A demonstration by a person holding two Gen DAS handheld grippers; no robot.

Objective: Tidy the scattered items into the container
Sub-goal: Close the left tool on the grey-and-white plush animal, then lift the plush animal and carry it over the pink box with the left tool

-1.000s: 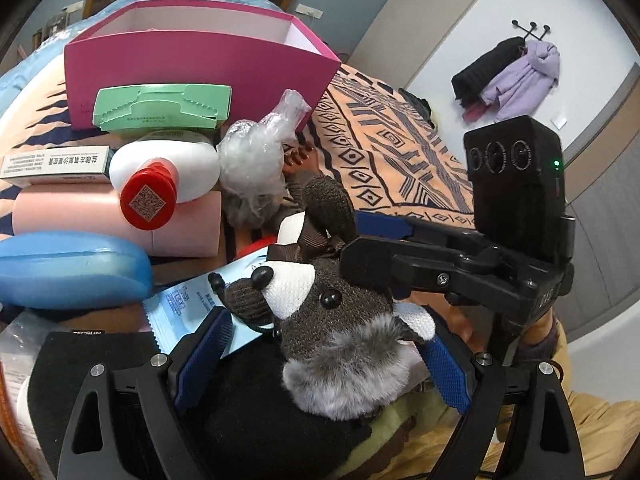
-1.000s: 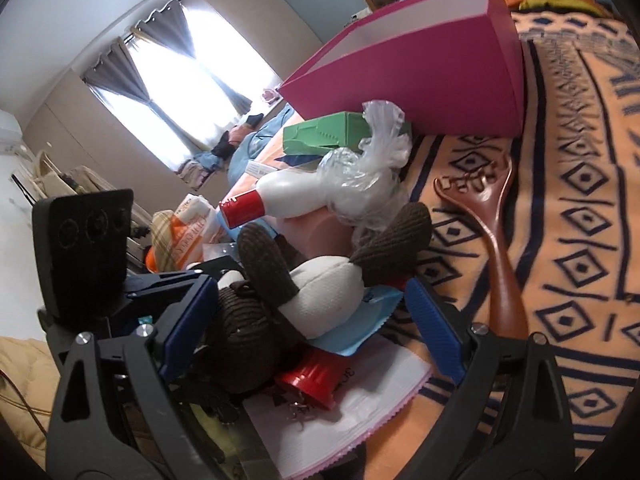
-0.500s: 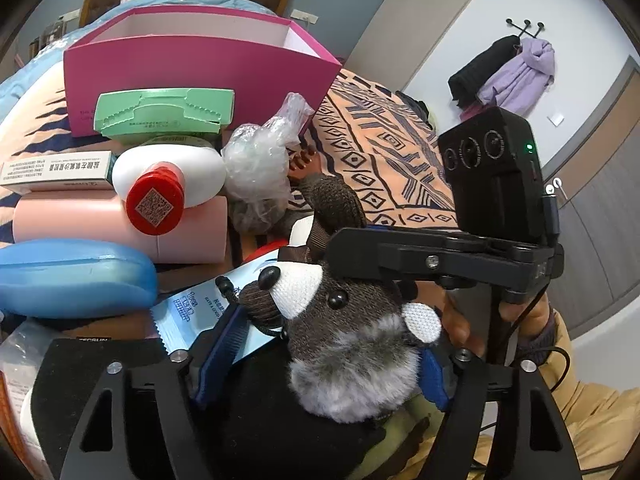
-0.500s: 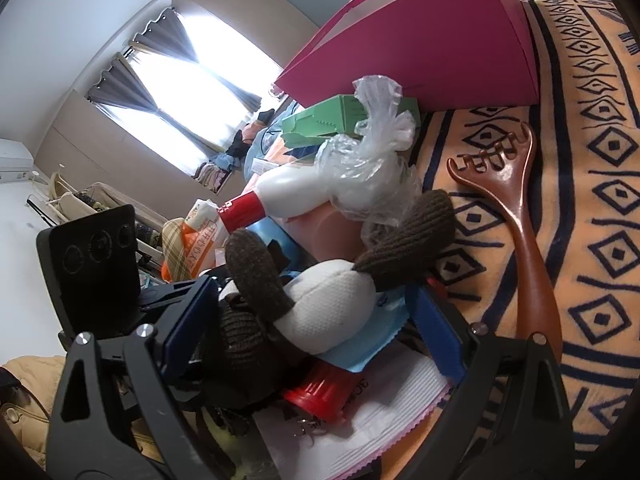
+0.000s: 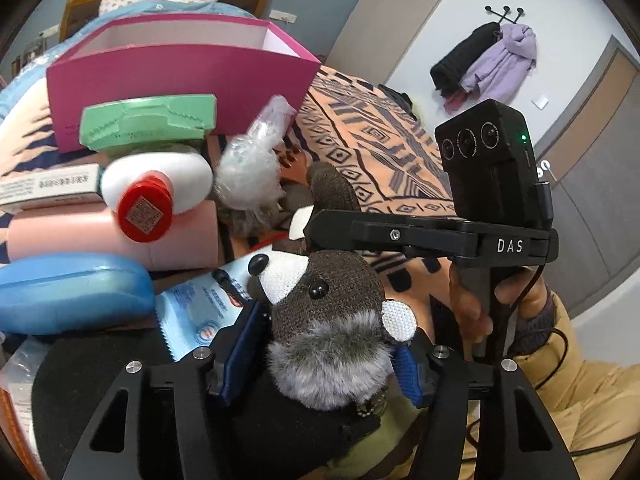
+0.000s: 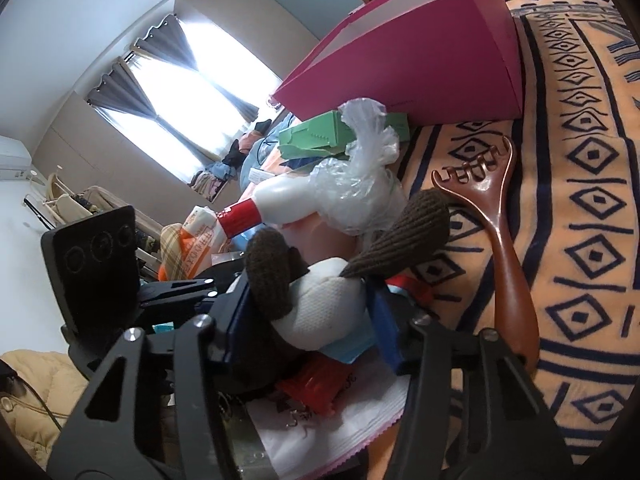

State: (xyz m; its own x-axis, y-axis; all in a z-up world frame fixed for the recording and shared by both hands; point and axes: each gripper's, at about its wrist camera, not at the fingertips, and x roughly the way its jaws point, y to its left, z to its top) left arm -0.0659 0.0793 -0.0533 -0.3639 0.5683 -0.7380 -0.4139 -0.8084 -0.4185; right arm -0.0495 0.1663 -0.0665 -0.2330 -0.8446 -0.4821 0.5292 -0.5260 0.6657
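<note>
Grey-brown knit and fur: one plush raccoon (image 5: 324,320), lying on the clutter at the near edge of the patterned blanket (image 5: 384,148), gripped at both ends. Left gripper (image 5: 324,354) closing, blue pads (image 5: 242,352) squeezing the head. Right gripper (image 6: 308,320) closing too, jaws against the white belly, two brown knit legs sticking up past them.

One magenta box (image 5: 180,76), open-topped, standing well behind the toy. Between them, one each: green carton (image 5: 148,124), white bottle with red cap (image 5: 156,190), pink pack (image 5: 112,236), blue case (image 5: 72,292), knotted clear bag (image 5: 252,160), blue-white sachet (image 5: 196,308). All crowding the way to the box.

Only from the left: toy's face, a hand (image 5: 476,304) on the other gripper's handle, coats on a wall hook. Only from the right: brown slotted spoon (image 6: 500,240) beside the toy, window with curtains, and a red item under the belly, perhaps a wrapper.
</note>
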